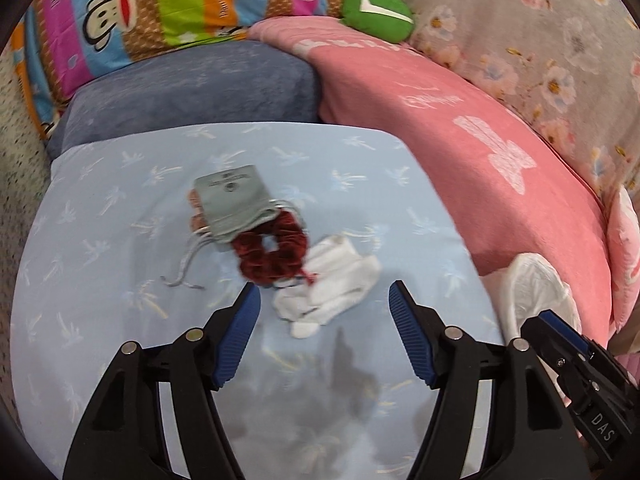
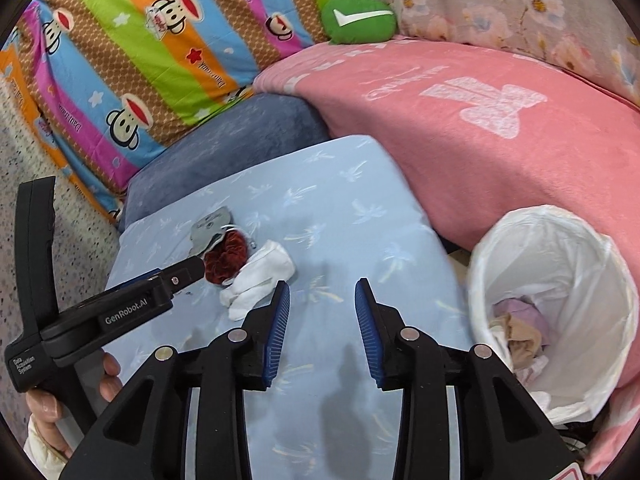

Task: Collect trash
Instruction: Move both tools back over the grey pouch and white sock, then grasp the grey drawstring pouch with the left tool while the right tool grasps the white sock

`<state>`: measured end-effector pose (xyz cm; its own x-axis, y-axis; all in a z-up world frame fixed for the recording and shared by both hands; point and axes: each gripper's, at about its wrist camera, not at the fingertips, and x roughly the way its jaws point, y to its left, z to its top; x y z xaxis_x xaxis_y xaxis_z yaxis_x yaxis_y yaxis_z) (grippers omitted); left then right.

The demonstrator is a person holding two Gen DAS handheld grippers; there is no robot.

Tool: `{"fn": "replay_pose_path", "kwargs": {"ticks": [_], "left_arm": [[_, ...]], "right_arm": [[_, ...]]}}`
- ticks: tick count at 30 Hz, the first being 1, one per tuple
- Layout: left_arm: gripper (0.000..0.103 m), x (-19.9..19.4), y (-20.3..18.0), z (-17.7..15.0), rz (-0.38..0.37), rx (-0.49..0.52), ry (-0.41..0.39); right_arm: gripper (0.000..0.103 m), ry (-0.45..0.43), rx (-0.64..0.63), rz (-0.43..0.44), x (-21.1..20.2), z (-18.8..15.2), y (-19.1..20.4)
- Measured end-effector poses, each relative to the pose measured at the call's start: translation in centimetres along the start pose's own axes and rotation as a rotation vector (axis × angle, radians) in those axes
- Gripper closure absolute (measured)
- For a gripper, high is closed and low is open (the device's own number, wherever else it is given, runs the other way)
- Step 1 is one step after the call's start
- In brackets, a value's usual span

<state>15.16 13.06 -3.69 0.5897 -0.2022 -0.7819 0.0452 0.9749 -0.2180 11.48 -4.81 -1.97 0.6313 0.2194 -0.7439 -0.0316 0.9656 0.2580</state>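
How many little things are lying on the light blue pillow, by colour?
Grey: 1, a drawstring pouch
Dark red: 1, a scrunchie
White: 1, a crumpled cloth
Total: 3, all close together on the light blue pillow.

Both grippers, jaws apart, empty

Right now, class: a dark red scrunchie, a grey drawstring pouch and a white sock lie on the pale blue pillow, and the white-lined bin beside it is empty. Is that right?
Not quite. The white-lined bin is not empty: the right wrist view shows crumpled pieces in it. The dark red scrunchie, grey drawstring pouch and white sock do lie on the pale blue pillow.
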Motion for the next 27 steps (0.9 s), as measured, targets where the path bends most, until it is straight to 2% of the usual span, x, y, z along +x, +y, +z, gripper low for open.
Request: {"fn": "replay_pose_path", "kwargs": {"ticks": [6, 12, 17, 27], "left_arm": [[0.032, 0.6, 4.0, 0.4, 0.056, -0.041, -0.001], [0.029, 1.8, 6.2, 1.0, 0.071, -0.073, 0.009], [0.029, 3.4, 6.8, 1.9, 0.057, -0.082, 0.023], [0.029, 7.0, 6.1, 4.3, 0.017, -0.099, 0.046]], "right_arm": [[0.069, 0.042, -0.012, 0.001, 3.2, -0.2, 1.9], [0.068, 0.09, -0.016, 0.004, 6.8, 0.1, 3.3], [0.059, 0.103, -0.008, 0.004, 9.3, 0.8, 4.2], [0.059, 0.143, 0.011, 0.012, 14.1, 1.8, 5.4]]}}
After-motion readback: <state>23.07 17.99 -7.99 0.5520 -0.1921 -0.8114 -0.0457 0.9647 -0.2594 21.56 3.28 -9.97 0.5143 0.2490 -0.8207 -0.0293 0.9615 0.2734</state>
